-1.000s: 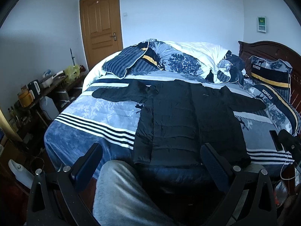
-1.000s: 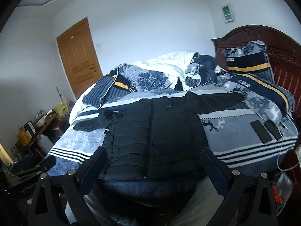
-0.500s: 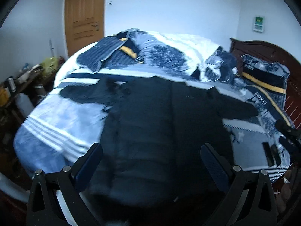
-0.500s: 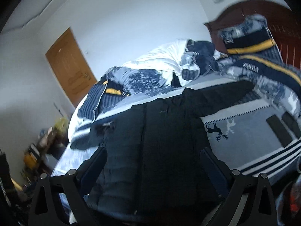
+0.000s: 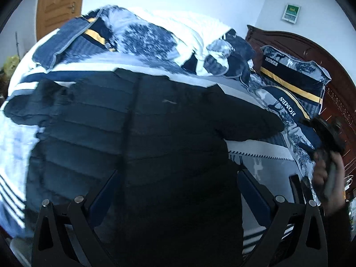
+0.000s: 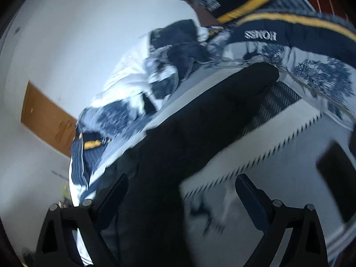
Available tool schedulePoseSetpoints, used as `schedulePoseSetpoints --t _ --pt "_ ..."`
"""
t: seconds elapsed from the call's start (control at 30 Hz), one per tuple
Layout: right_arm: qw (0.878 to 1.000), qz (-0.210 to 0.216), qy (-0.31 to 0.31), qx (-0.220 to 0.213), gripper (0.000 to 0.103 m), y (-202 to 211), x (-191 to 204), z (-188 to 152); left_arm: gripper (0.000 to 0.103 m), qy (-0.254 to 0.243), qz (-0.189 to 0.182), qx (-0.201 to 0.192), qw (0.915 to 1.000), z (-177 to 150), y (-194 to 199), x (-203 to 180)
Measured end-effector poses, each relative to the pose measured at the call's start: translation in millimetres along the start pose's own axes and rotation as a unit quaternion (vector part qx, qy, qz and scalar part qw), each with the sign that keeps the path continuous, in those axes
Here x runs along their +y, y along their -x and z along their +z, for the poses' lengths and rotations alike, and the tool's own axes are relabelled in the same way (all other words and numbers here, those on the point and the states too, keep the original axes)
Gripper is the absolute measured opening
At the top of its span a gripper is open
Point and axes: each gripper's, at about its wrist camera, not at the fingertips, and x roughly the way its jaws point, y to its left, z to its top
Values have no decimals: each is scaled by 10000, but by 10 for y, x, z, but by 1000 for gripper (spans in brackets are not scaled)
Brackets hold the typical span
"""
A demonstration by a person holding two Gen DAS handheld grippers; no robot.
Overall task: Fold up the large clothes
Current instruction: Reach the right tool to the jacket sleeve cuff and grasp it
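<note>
A large black quilted puffer jacket (image 5: 138, 146) lies flat on the bed (image 5: 262, 162) with both sleeves spread out. My left gripper (image 5: 178, 187) is open and empty, low over the jacket's body. My right gripper (image 6: 181, 193) is open and empty, tilted, above the jacket's right sleeve (image 6: 222, 109), which points toward the pillows. The right gripper also shows in the left wrist view (image 5: 327, 138), held in a hand near the bed's right side. The view from the right wrist is blurred.
A heap of blue-and-white bedding (image 5: 155, 33) lies beyond the jacket. Two "HOMES" pillows (image 5: 293, 77) lean at the wooden headboard (image 5: 311, 46). A dark phone (image 6: 336, 173) lies on the sheet to the right. A wooden door (image 5: 60, 2) stands at the back left.
Both grippers have moved forward and down over the bed, close to the jacket. The right gripper has swung right toward the right sleeve and tilted. Both stay open.
</note>
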Motion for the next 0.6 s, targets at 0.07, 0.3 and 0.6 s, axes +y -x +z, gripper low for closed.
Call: schedulePoseSetpoints --t 0.07,0.3,0.6 --pt "9992 -277 -252 134 93 -381 -282 406 103 -36 -17 71 10000 27 -230 -26" --pt "9856 -662 -1559 33 74 -1411 -1384 1293 103 -203 215 217 9993 -73 -625 113" --pt "9845 -1646 -538 -291 6 -1838 -1073 1517 103 -71 393 371 9985 -184 -637 362"
